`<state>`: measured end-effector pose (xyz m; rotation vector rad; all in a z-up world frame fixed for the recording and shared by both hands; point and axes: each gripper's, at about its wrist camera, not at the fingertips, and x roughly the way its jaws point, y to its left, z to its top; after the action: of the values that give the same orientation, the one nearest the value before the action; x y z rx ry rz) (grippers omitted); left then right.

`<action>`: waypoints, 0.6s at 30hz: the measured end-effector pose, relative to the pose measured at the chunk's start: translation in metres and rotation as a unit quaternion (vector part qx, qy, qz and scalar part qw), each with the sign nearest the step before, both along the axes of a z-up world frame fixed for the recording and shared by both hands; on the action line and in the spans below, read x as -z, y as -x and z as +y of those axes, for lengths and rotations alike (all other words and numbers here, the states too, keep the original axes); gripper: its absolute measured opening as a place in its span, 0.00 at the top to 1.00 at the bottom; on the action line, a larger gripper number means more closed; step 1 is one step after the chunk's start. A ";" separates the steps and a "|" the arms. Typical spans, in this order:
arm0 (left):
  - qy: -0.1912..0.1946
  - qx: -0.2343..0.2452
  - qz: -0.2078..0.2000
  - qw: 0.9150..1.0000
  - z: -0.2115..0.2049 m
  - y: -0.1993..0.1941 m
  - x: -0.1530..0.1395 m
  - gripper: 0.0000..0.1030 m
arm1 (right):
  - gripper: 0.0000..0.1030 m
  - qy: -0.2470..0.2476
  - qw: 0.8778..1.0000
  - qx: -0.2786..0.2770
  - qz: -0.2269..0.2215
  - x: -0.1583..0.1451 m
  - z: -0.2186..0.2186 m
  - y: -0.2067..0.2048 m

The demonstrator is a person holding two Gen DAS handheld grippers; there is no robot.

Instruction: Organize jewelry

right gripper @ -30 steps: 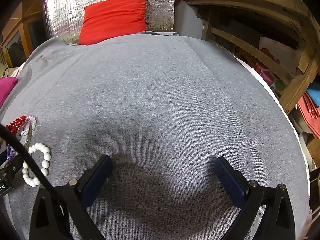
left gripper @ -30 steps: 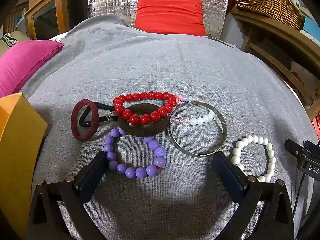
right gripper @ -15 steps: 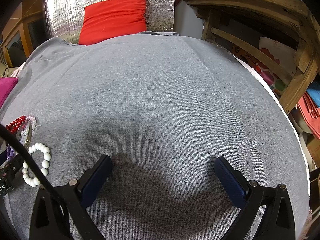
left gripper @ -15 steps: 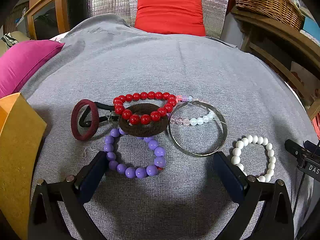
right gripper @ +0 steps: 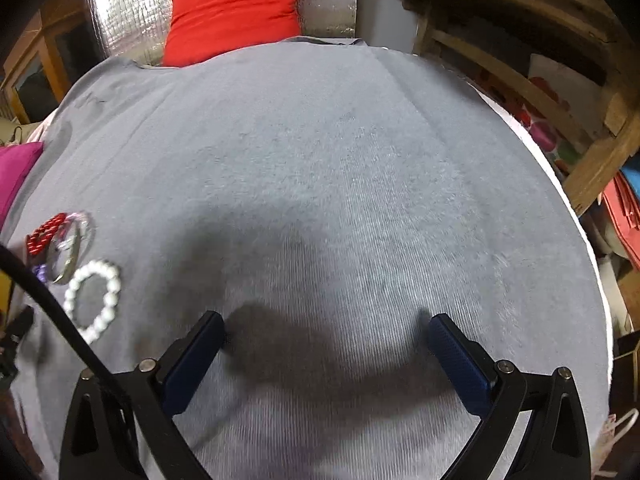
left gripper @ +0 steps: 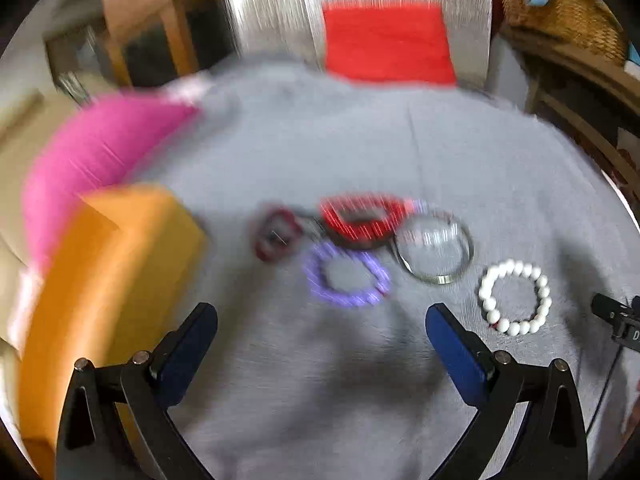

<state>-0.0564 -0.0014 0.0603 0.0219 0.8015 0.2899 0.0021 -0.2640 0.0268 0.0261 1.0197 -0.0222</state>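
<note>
A heap of jewelry lies on the grey cloth (left gripper: pixel 320 152): a red bead bracelet (left gripper: pixel 366 216), a purple bead bracelet (left gripper: pixel 346 276), a dark red hair band (left gripper: pixel 278 234), a silver bangle (left gripper: pixel 436 246) and a white bead bracelet (left gripper: pixel 516 298). The left wrist view is blurred. My left gripper (left gripper: pixel 320 344) is open and empty, held above the cloth short of the purple bracelet. My right gripper (right gripper: pixel 324 356) is open and empty over bare cloth; the white bracelet (right gripper: pixel 94 300) and red beads (right gripper: pixel 44 234) lie far to its left.
An orange box (left gripper: pixel 108 280) stands at the left beside a pink cushion (left gripper: pixel 96 148). A red cushion (right gripper: pixel 234 10) leans on silver foil at the back. Wooden shelving (right gripper: pixel 520 80) and a wicker basket (left gripper: pixel 560 4) are on the right. The other gripper's tip (left gripper: pixel 616 316) shows at the right edge.
My left gripper has pulled back, risen and swung left, so the jewelry looks smaller and further off and more of the orange box shows. The right gripper has risen slightly.
</note>
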 end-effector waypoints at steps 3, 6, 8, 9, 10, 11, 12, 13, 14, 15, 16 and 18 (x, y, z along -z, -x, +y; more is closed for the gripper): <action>-0.007 -0.012 -0.051 0.999 0.004 0.035 -0.037 0.00 | 0.00 -0.012 0.999 -0.023 -0.046 -0.030 0.006 0.026; 0.008 -0.030 -0.086 0.996 0.013 0.066 -0.062 0.00 | 0.00 0.003 0.990 -0.056 -0.127 -0.069 0.020 0.063; 0.002 -0.035 -0.104 0.994 0.014 0.079 -0.071 0.00 | 0.00 -0.006 0.981 -0.076 -0.177 -0.093 0.028 0.087; -0.006 -0.034 -0.112 0.993 0.015 0.085 -0.073 0.00 | 0.00 -0.013 0.978 -0.084 -0.191 -0.099 0.032 0.097; -0.014 -0.031 -0.116 0.993 0.015 0.087 -0.074 0.00 | 0.00 -0.018 0.975 -0.091 -0.203 -0.104 0.035 0.106; -0.019 -0.030 -0.117 0.992 0.016 0.087 -0.075 0.00 | 0.00 -0.024 0.971 -0.100 -0.214 -0.104 0.037 0.116; -0.023 -0.027 -0.115 0.993 0.017 0.085 -0.073 0.00 | 0.00 -0.031 0.970 -0.106 -0.218 -0.102 0.038 0.123; -0.022 -0.024 -0.112 0.993 0.019 0.084 -0.069 0.00 | 0.00 -0.040 0.969 -0.111 -0.217 -0.100 0.040 0.125; -0.021 -0.020 -0.108 0.994 0.021 0.083 -0.066 0.00 | 0.00 -0.052 0.973 -0.119 -0.193 -0.098 0.044 0.120; -0.019 -0.016 -0.103 0.994 0.022 0.082 -0.063 0.00 | 0.00 -0.059 0.975 -0.122 -0.176 -0.098 0.046 0.116; -0.018 -0.013 -0.097 0.995 0.023 0.082 -0.060 0.00 | 0.00 -0.066 0.976 -0.122 -0.169 -0.097 0.047 0.114; -0.018 -0.005 -0.088 0.996 0.024 0.081 -0.055 0.00 | 0.00 -0.066 0.976 -0.116 -0.175 -0.097 0.051 0.109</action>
<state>-0.1378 0.0226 0.1158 0.0266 0.6204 0.3114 -0.1072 -0.2131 0.1238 0.0307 0.6650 0.2549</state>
